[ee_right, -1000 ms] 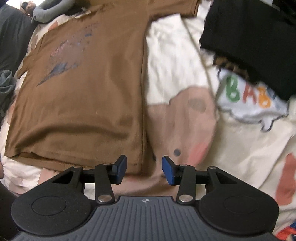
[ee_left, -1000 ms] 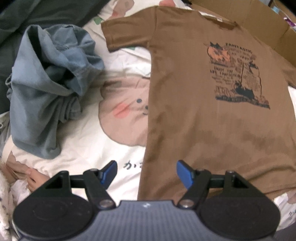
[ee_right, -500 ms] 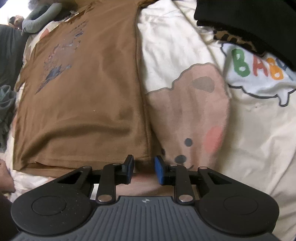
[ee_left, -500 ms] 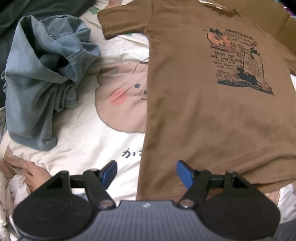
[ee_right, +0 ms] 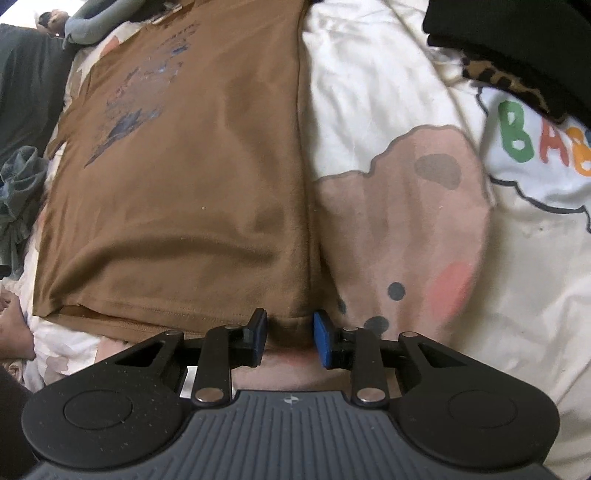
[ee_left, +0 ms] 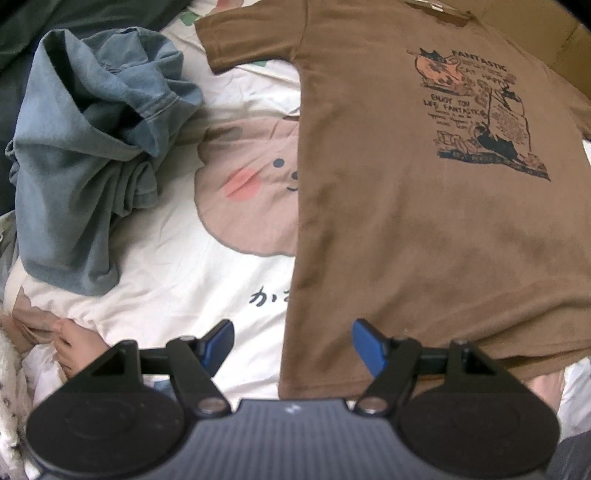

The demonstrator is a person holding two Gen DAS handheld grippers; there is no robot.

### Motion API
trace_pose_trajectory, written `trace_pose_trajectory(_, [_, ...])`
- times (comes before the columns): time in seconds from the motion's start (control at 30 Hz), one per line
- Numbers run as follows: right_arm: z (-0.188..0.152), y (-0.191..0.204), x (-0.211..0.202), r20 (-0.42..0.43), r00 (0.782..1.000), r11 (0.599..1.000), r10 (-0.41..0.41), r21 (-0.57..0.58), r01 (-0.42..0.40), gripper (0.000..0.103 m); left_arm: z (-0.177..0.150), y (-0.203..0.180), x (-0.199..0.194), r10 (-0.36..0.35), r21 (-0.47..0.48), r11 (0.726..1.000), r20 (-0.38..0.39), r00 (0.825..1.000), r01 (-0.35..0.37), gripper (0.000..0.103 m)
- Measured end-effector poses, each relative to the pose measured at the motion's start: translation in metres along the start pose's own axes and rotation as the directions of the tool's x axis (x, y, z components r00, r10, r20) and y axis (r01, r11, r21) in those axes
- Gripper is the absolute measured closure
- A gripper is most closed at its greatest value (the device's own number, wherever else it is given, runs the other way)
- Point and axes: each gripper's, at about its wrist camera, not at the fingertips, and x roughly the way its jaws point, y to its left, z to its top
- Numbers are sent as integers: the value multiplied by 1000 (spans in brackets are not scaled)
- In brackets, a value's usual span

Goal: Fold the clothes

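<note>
A cream bedsheet (ee_left: 177, 280) printed with a pink cartoon bear face (ee_left: 251, 192) and dark Japanese lettering (ee_left: 266, 295) covers the bed. At ten o'clock in the left wrist view lies a crumpled grey-blue garment (ee_left: 85, 155), with dark green fabric (ee_left: 44, 22) beyond it at eleven and brown cardboard (ee_left: 546, 33) at one o'clock. In the right wrist view, a second bear face (ee_right: 413, 229) sits at three o'clock, coloured letters (ee_right: 532, 136) at two, and black fabric (ee_right: 517, 40) over a leopard-print edge (ee_right: 498, 79) at one o'clock.
</note>
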Motion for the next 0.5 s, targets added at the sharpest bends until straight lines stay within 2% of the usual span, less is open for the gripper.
trace_pose_trajectory(0.27, [3, -3, -3, 6, 1000, 1000, 10, -22, -9, 71, -1, -1, 3, 3, -1, 1000, -16, 1000, -3, 30])
trace_pose_trajectory(0.3, [3, -4, -2, 1, 1000, 1000, 8, -22, -8, 70, -1, -1, 3, 2, -1, 1000, -14, 1000, -2, 30])
trace_pose_trajectory(0.37, [3, -6, 1, -8, 1000, 1000, 5, -19, -5, 61, -1, -1, 3, 2, -5, 1000, -16, 1000, -2, 30])
trace_pose_trajectory(0.5, [4, -14, 8, -22, 1000, 1000, 17, 9, -17, 59, -2, -1, 5, 6, -8, 1000, -25, 1000, -7, 30])
